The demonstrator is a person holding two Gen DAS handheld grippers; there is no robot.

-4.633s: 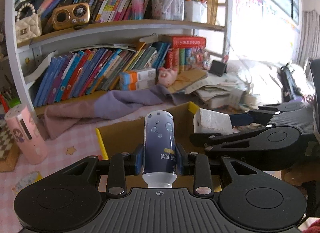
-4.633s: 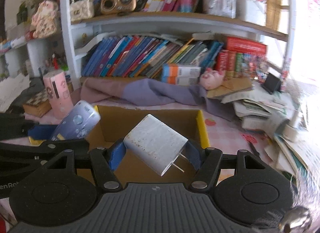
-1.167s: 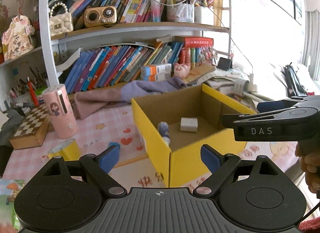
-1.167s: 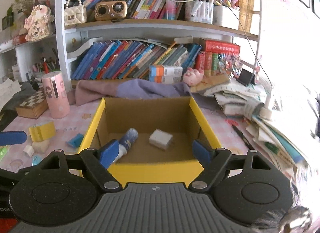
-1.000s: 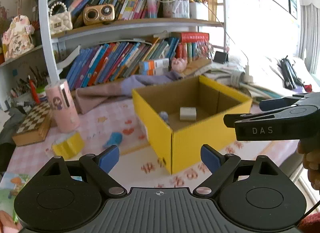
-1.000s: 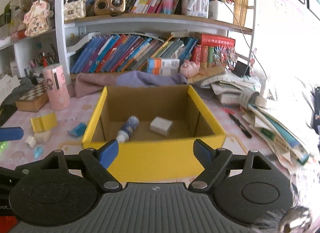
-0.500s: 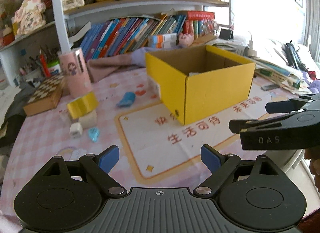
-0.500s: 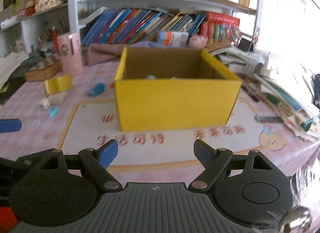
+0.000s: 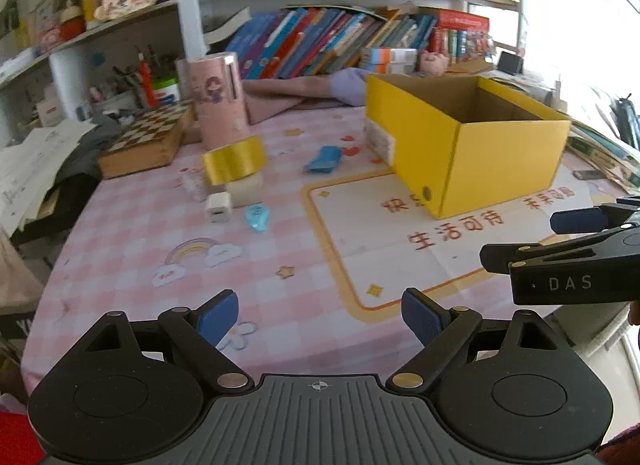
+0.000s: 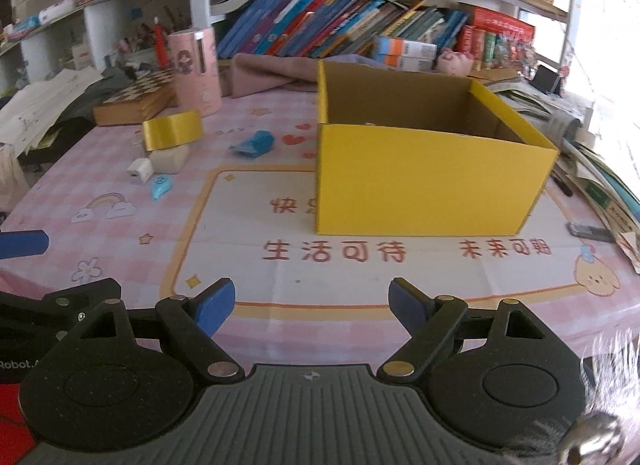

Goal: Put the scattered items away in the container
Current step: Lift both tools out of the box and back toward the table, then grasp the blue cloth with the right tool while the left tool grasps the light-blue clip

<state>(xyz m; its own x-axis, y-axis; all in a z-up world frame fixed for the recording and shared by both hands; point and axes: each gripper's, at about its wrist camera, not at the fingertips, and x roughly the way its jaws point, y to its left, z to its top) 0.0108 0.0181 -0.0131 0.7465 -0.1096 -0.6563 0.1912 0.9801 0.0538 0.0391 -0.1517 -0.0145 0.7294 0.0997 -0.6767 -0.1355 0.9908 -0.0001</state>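
Both sets of fingers were spread and empty: the left gripper (image 9: 318, 317) and the right gripper (image 10: 311, 305) had pulled back from the yellow box (image 10: 424, 181), where the bottle and charger held seconds earlier had been dropped. Left on the pink tabletop (image 9: 280, 249) were the gold tape roll (image 9: 234, 160), white plug (image 9: 218, 209), blue cloth (image 9: 325, 159) and blue clip (image 9: 258, 218), probably next.
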